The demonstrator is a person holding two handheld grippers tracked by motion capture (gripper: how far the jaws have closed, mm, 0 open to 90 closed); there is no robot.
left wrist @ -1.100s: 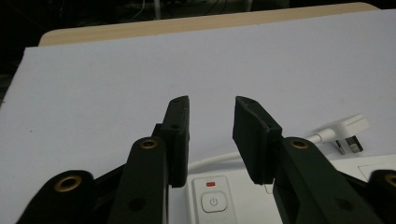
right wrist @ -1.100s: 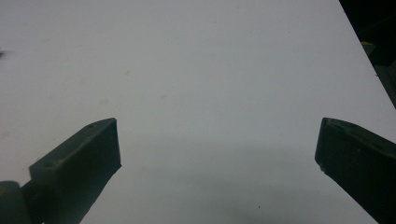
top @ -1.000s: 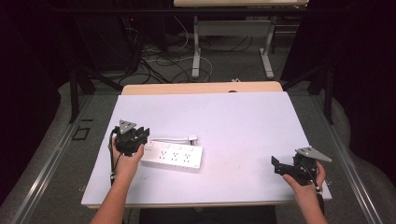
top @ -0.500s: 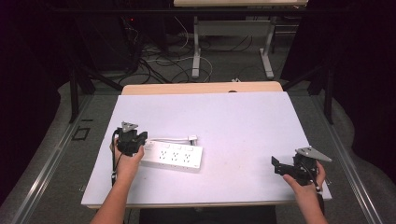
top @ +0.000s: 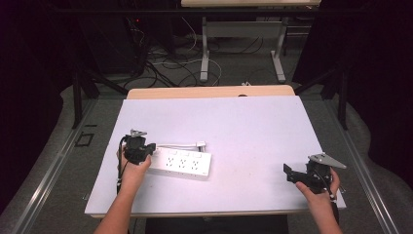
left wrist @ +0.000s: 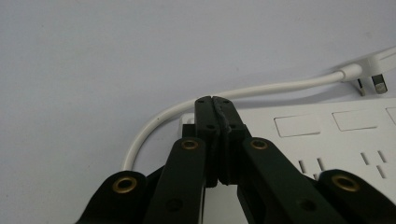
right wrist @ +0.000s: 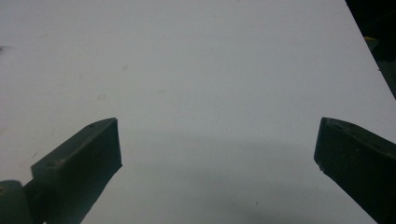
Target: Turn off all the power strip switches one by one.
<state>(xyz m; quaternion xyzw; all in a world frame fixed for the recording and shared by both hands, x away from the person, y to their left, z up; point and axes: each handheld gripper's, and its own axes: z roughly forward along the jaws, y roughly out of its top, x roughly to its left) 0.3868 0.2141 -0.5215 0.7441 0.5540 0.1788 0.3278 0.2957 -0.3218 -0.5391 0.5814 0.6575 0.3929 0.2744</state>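
Hands at the table's near edge: the right gripper (top: pixel 290 173) at 4 o'clock, jaws spread wide over bare tabletop (top: pixel 253 126) — the left gripper (top: pixel 146 148) at 8 o'clock, jaws clenched together with nothing between them, tips over the white power strip's (top: pixel 182 164) left end. Its cable (top: pixel 178 145) curls behind to the plug (top: pixel 199 144).

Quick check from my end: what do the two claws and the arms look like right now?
Both are black two-jaw tools. The left claw has brass-coloured rivets and a trailing black cable; the right claw carries a grey three-cornered plate on top. Forearms are bare, no sleeves in view.
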